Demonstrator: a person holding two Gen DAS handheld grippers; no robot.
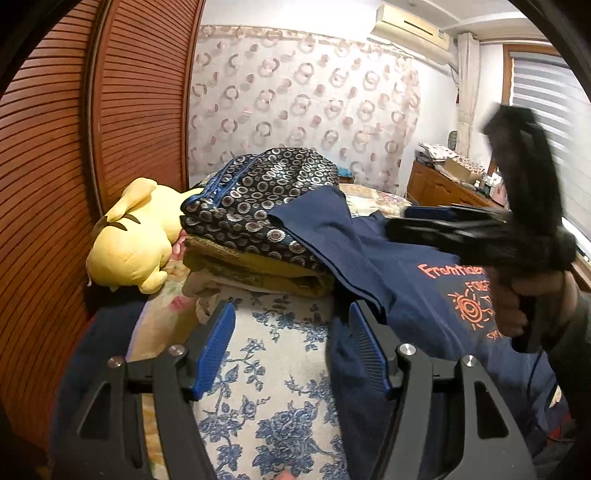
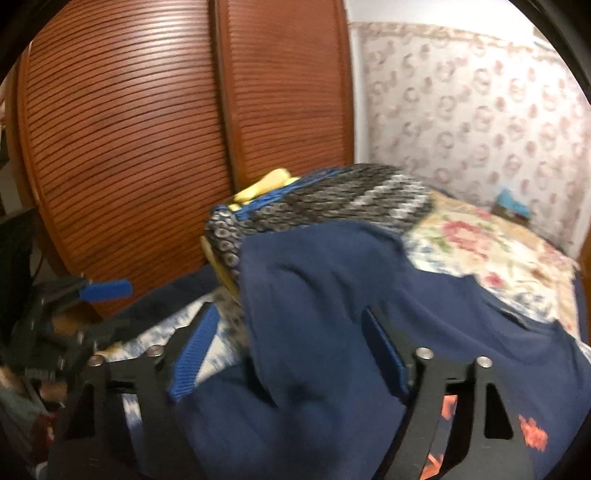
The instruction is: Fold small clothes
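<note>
Left wrist view: the left gripper [image 1: 291,350] sits at 6 o'clock with its two blue-padded jaws spread apart and nothing pinched between them.
Left jaws, position: one pad is over the blue floral bedspread [image 1: 266,387]; the other lies at the edge of the navy T-shirt [image 1: 417,295]; contact with the cloth cannot be told.
Navy T-shirt: spread on the bed from 5 o'clock toward the centre, orange print at 4 o'clock, one sleeve draped up over the pile at 12 o'clock of the gripper.
Folded pile [image 1: 258,206]: dark circle-patterned fabric on top, mustard and pale layers beneath, at the frame's centre, touching the shirt's sleeve.
Yellow plush toy [image 1: 133,236]: at 9 o'clock, lying just beside the pile against the wooden louvred doors [image 1: 74,147].
Right gripper, seen from the left: blurred at 3 o'clock, held by a hand [image 1: 517,299] above the shirt.
Right wrist view: the right gripper [image 2: 291,354] at 6 o'clock has its jaws parted; a raised fold of the navy T-shirt [image 2: 332,295] stands between them, but blur hides whether the pads press it.
Left gripper, seen from the right: at 9 o'clock, jaws apart.
Background: patterned curtain [image 1: 303,99] at 12 o'clock, air conditioner [image 1: 410,29] at 1 o'clock.
</note>
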